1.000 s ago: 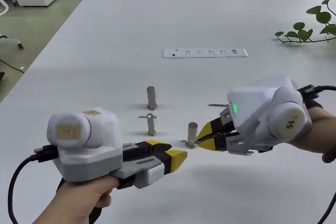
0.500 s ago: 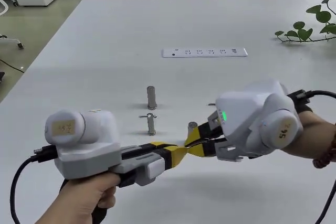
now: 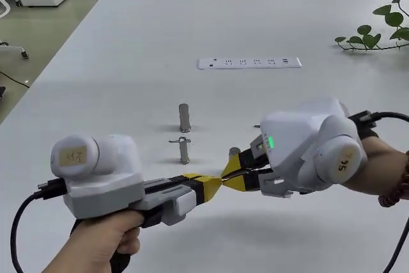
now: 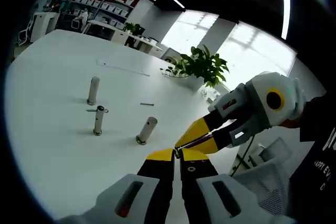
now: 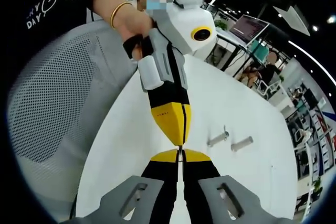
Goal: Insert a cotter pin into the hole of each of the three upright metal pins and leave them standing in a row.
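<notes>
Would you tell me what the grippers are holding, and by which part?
Seemingly a thin cotter pin: the left gripper and right gripper each pinch one end, tip to tip. Which end is looped cannot be told.

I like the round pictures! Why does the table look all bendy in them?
Left gripper view: the fisheye lens bows the edge of the white table; right gripper view: the same lens effect curves that edge into an arc; head view: the edges look straight.

pins [image 3: 184, 150] on table [image 3: 128, 62]; power strip [image 3: 249, 63] behind; plant [image 3: 369, 43] right
</notes>
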A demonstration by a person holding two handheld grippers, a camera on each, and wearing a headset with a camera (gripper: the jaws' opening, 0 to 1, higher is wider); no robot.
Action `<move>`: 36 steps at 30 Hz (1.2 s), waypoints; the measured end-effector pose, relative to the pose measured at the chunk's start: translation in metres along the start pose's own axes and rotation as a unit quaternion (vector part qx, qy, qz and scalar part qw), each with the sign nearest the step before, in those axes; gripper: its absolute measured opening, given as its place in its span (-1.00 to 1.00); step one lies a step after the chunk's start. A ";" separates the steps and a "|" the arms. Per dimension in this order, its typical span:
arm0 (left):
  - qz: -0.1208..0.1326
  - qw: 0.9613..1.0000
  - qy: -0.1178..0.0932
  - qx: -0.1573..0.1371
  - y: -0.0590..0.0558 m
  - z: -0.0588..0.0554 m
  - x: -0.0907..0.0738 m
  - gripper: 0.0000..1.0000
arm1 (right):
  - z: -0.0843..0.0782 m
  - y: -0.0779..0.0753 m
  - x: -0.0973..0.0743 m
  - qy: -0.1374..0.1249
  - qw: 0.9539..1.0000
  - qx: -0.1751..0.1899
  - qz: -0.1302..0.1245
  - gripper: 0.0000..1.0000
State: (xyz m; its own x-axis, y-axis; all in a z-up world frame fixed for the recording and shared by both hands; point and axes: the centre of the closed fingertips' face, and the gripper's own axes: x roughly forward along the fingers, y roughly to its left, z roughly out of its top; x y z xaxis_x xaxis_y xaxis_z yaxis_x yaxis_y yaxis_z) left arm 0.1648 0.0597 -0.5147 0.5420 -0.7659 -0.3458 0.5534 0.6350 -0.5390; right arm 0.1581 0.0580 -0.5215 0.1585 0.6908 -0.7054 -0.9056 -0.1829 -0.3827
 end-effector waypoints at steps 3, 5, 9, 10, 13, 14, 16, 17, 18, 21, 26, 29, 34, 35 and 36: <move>-0.001 1.000 -0.007 0.012 -0.001 0.002 -0.001 -1.00 | 0.001 -0.001 0.000 -0.006 1.000 0.004 -0.001 -1.00; -0.002 1.000 -0.009 0.025 -0.001 0.003 -0.001 -1.00 | 0.001 -0.003 -0.001 -0.011 1.000 0.014 -0.004 -1.00; -0.001 0.999 -0.014 0.049 -0.001 0.006 0.000 -1.00 | 0.000 -0.006 -0.001 -0.015 0.999 0.042 -0.005 -1.00; -0.002 0.999 -0.014 0.053 -0.002 0.006 0.000 -1.00 | 0.000 -0.006 -0.001 -0.015 0.999 0.046 -0.003 -1.00; 0.000 0.998 -0.013 0.060 0.000 0.006 0.000 -1.00 | -0.001 -0.007 0.000 -0.018 0.998 0.063 -0.003 -1.00; 0.001 0.998 -0.010 0.062 0.001 0.005 0.000 -1.00 | -0.001 -0.006 0.000 -0.021 0.997 0.077 0.000 -1.00; 0.001 0.998 -0.009 0.070 0.001 0.005 0.001 -1.00 | -0.003 -0.006 0.001 -0.025 0.995 0.098 -0.001 -1.00; 0.002 0.997 -0.007 0.073 0.002 0.005 0.001 -1.00 | -0.003 -0.006 0.001 -0.025 0.995 0.102 0.000 -1.00; 0.004 0.997 -0.005 0.080 0.003 0.004 0.000 -1.00 | -0.005 -0.005 0.001 -0.030 0.991 0.132 0.001 -1.00; 0.005 0.996 -0.003 0.092 0.005 0.004 0.000 -1.00 | -0.007 -0.003 0.001 -0.042 0.982 0.183 0.012 -1.00; 0.000 0.994 -0.001 0.108 0.006 0.006 -0.003 -1.00 | -0.013 -0.004 0.000 -0.062 0.965 0.253 0.018 -0.91; 0.002 0.994 0.004 0.113 0.010 0.004 -0.004 -1.00 | -0.017 -0.004 0.000 -0.072 0.954 0.290 0.024 -0.86; -0.007 0.992 0.007 0.128 0.010 0.003 -0.006 -1.00 | -0.017 -0.002 -0.001 -0.101 0.928 0.357 0.045 -0.81; -0.010 0.991 0.007 0.130 0.009 0.003 -0.006 -1.00 | -0.017 -0.002 -0.001 -0.102 0.926 0.362 0.044 -0.79; -0.015 0.991 0.008 0.133 0.008 0.002 -0.006 -1.00 | -0.018 -0.002 -0.001 -0.107 0.923 0.367 0.047 -0.79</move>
State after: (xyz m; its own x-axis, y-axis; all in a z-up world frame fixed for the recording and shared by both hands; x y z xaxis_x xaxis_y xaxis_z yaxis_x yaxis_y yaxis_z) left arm 0.1675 0.0695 -0.5149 0.5139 -0.7848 -0.3464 0.7169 0.6147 -0.3289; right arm 0.1662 0.0451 -0.5305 0.0548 0.8325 -0.5513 -0.9467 0.2189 0.2364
